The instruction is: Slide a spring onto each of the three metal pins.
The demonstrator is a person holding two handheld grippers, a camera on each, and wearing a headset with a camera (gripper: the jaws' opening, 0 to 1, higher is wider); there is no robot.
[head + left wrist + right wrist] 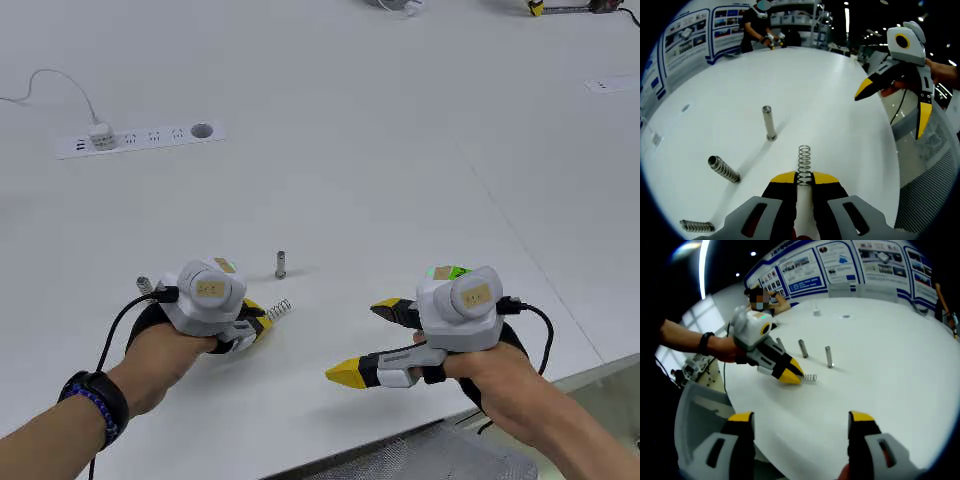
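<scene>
Spring (804,159) is pinched at its near end between the yellow tips of the left claw (804,178), which is clamped together on it. The rest of the coil juts forward, low over the white surface (400,180). Just ahead of it and slightly to the left in the left gripper view, a bare metal pin (769,122) stands upright, apart from the spring. Further left, a second pin (724,169) wears a spring along its length. A third coil-covered piece (696,226) lies near that view's lower edge; I cannot tell whether it is a pin inside a spring or a spring alone. The right claw (365,343) is held off to the right, well apart from the pins, its 2 yellow-tipped jaws spread wide with nothing between them. In the head view a person's hand grips each tool, and the left wrist carries a dark wristband (97,397). A white power strip (140,138) with an adapter plugged into it lies at the far left of the surface.
</scene>
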